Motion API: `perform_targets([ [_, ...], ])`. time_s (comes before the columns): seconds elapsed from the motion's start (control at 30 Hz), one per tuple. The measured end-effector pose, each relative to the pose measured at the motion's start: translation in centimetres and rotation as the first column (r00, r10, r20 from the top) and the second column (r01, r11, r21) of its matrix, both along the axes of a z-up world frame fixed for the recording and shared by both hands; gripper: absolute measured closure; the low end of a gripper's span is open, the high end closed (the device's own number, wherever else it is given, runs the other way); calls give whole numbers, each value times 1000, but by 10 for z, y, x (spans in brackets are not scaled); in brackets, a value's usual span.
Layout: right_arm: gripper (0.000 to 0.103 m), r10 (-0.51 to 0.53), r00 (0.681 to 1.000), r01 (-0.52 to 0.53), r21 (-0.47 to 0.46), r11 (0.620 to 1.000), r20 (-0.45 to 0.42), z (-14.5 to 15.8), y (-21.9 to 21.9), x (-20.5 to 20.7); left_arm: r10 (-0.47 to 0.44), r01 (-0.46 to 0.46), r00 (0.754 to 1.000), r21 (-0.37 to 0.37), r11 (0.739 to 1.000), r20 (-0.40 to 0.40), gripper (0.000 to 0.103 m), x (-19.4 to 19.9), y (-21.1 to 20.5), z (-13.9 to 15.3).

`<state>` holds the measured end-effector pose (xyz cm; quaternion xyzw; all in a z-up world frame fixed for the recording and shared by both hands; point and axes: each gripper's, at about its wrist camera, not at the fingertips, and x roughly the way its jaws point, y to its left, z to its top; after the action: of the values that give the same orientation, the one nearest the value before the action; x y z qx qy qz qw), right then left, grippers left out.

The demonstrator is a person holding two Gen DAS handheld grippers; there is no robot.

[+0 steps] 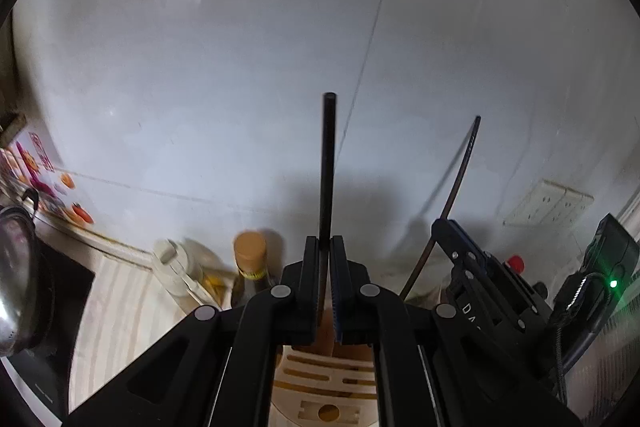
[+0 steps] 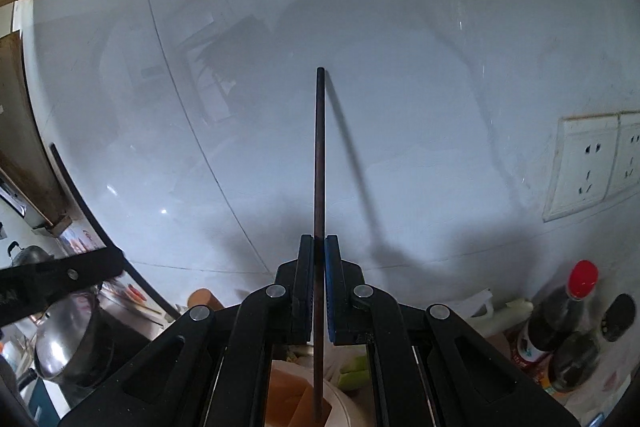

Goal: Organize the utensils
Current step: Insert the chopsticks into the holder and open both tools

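**Two chopsticks up, holder waiting below**

My left claw (image 1: pixel 325 247) is pinching a dark chopstick (image 1: pixel 328 163), which stands upright between the pads and points toward the far tiled wall (image 1: pixel 200 67). My right claw (image 2: pixel 319 247) is clamped on a second, browner chopstick (image 2: pixel 319 155), also upright; its lower end reaches down past the fingers toward the cream utensil holder (image 2: pixel 344 407) just beneath. In the left wrist view the same holder (image 1: pixel 324 383) shows its slotted top directly under my left claw, and my right claw (image 1: pixel 460 247) with its stick appears just to the right.

I judge the task to be midway: both sticks are gripped, neither is let go. The right stick seems to be at or inside an opening of the holder, though I cannot tell if it is seated. What is left is lowering each stick in and releasing. Bottles (image 2: pixel 560 327) and a steel pot (image 2: pixel 68 339) stand near on the bench; I see no other loose utensils.
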<state>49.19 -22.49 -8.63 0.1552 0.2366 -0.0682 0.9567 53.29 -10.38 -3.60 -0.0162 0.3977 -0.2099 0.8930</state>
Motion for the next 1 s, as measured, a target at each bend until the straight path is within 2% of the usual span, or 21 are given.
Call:
perform_targets([
  [0.2,95,74,994,-72,32,997,-75,-16,1,0,23,-23,1000,69,997,5,95,-17,-1,2],
  [0.27,79,77,993,-74,27,997,-94,-15,0,-6,55,-57,998,101,993,25,85,-25,4,6],
  [0.3,67,73,993,-71,26,997,-96,-13,-1,-11,71,-73,997,107,992,29,57,-28,7,7],
  [0.33,62,71,993,-69,23,997,-99,-10,-1,-13,96,-100,995,116,988,38,20,-32,12,7],
  [0.37,62,66,993,-65,14,998,-101,-7,-1,-18,137,-143,989,122,982,57,10,-40,18,7],
  [0.4,61,60,993,-60,1,998,-105,-3,0,-24,162,-170,984,119,978,78,7,-49,24,8],
  [0.47,53,49,993,-51,-16,999,-111,5,-1,-40,172,-183,980,118,976,99,7,-66,32,3],
  [0.53,33,42,992,-45,-31,998,-117,15,-1,-62,192,-204,977,146,968,92,1,-81,37,-6],
  [0.6,22,23,992,-28,-40,999,-126,17,0,-77,199,-213,976,171,962,94,0,-98,42,-16],
  [0.67,16,9,991,-12,-24,1000,-131,15,-5,-101,218,-232,972,197,953,87,0,-111,45,-24],
  [0.73,0,-10,991,8,-19,1000,-134,12,-7,-122,227,-236,972,200,951,68,0,-124,48,-33],
  [0.9,0,-75,981,70,-36,997,-176,-2,-19,-172,218,-216,976,217,952,11,0,-151,53,-61],
  [1.0,0,-83,971,75,-44,996,-223,-12,-33,-200,222,-213,975,261,942,-4,0,-168,52,-78],
])
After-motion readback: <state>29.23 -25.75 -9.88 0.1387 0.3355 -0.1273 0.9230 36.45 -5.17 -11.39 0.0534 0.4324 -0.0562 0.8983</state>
